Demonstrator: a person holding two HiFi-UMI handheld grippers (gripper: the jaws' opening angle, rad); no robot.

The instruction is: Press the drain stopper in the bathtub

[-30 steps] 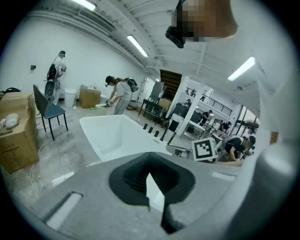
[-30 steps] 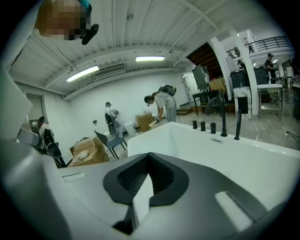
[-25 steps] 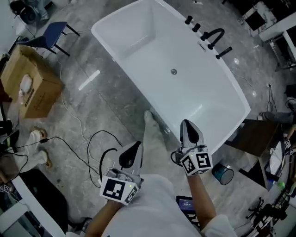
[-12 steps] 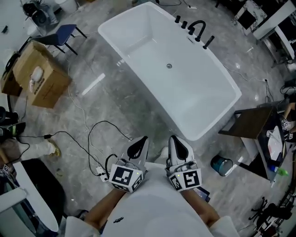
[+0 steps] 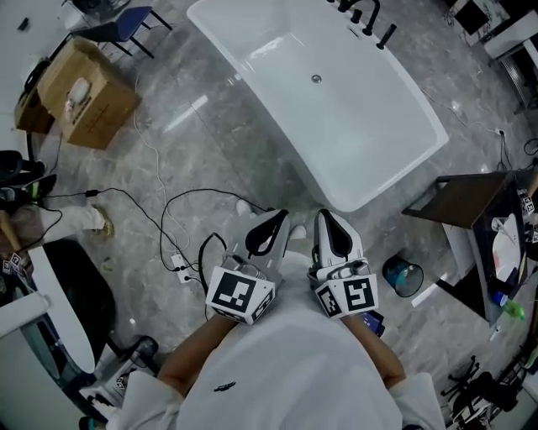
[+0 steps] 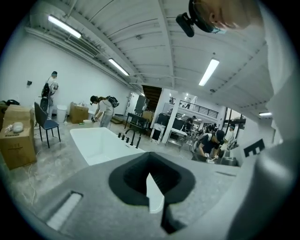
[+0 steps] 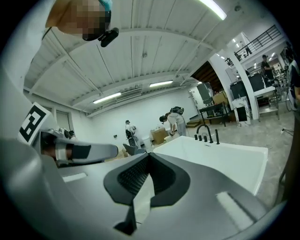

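The white bathtub [image 5: 370, 143] lies at the top of the head view, with the small round drain stopper [image 5: 316, 79] in its floor and a black faucet [image 5: 363, 15] on its far rim. Both grippers are held close to my chest, well short of the tub's near end. My left gripper [image 5: 267, 228] is shut with nothing in it, and my right gripper [image 5: 330, 230] beside it is also shut and empty. The left gripper view shows the tub [image 6: 96, 143] beyond its closed jaws [image 6: 149, 155]. The right gripper view shows the tub [image 7: 220, 157] past its closed jaws [image 7: 149, 155].
A cardboard box [image 5: 84, 92] stands on the grey floor at the upper left. Black cables [image 5: 181, 231] and a power strip lie left of my grippers. A dark table [image 5: 466, 210] and a blue can [image 5: 402, 275] are at the right. People stand far behind the tub [image 6: 102, 110].
I have backed away from the tub, which now sits farther up the head view. Both grippers have drawn in to my chest and come side by side.
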